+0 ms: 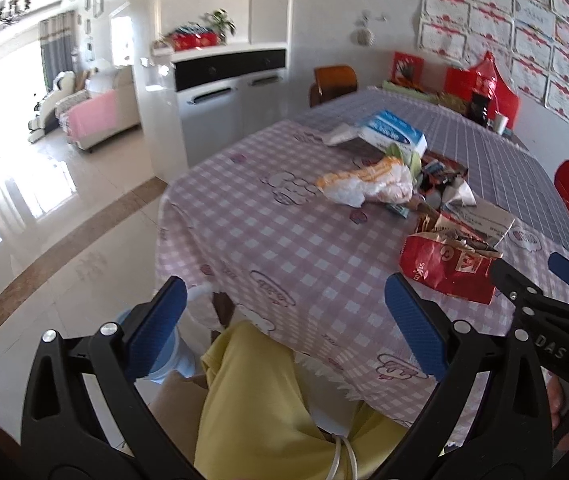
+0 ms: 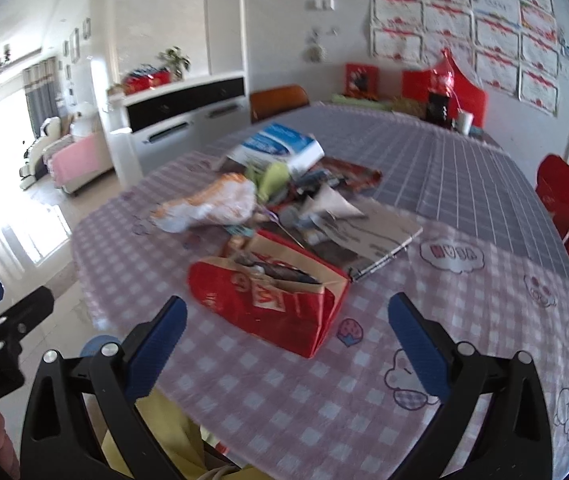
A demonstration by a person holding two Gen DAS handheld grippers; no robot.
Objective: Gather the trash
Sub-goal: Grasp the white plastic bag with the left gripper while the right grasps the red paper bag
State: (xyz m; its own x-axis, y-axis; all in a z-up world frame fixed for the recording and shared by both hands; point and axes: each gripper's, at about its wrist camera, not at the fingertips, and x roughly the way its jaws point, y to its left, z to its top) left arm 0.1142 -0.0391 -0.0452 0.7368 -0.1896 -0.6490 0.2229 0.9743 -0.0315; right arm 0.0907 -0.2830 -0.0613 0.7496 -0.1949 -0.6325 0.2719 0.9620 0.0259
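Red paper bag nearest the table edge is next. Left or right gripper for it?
Right. The right gripper is open with the red paper bag lying just ahead between its fingers. The left gripper, also open, faces bare tablecloth, the bag off to its right.

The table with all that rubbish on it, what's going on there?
A person holds two grippers over the table, both open and empty. The right gripper faces a red paper bag stuffed with scraps. The left gripper hangs at the table's edge. A white plastic bag and blue box lie untouched.
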